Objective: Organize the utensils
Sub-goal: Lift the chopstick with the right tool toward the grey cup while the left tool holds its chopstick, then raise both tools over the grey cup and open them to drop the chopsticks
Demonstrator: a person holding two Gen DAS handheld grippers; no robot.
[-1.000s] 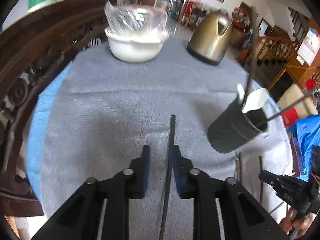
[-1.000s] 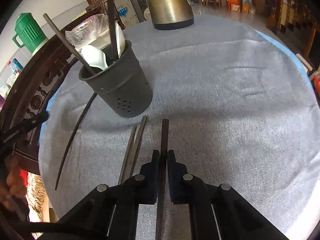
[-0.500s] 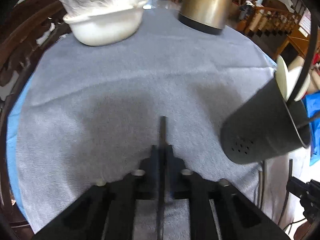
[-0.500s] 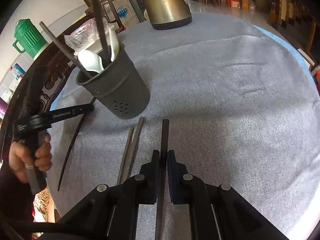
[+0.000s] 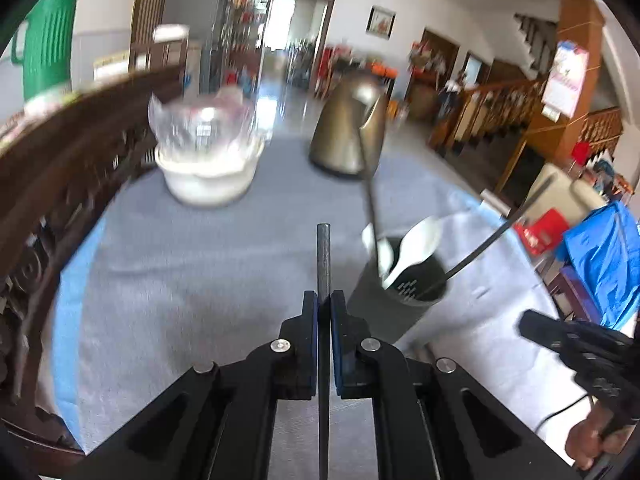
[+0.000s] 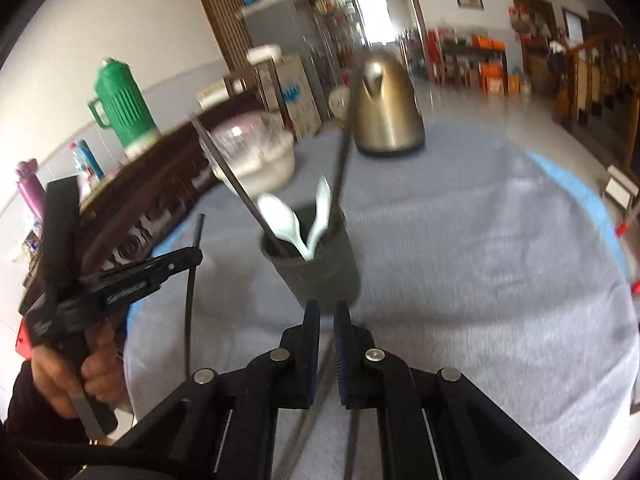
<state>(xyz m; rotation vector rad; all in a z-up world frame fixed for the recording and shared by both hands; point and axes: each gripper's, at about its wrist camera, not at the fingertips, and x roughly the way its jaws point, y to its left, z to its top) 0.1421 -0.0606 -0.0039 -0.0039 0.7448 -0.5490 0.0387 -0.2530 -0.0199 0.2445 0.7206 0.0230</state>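
Chopstick (image 5: pixel 323 256), thin and dark, is sitting clamped between the pads of the left gripper (image 5: pixel 323 300), its tip projecting ahead of the fingertips and its shaft running back between the arms. It is hanging above the grey cloth (image 5: pixel 192 280), apart from it. The utensil holder (image 5: pixel 384 312), a dark cup, is standing just to the right, carrying white spoons (image 5: pixel 416 240) and two long dark handles. Behind it a white bowl (image 5: pixel 208 184) under clear film and a bronze kettle (image 5: pixel 348 136) are resting on the cloth.

Only the left wrist view is showing this grip from within. Only the right wrist view is showing it from outside, with the left hand (image 6: pixel 80 372) gripping the tool handle and the chopstick hanging clear of the cloth.

The right gripper (image 6: pixel 327 320) is closing to a narrow slit; whether anything is pinched in it cannot be told. More dark sticks (image 6: pixel 301 436) are showing blurred beneath it. In the left wrist view this gripper is appearing at the right edge, blurred.
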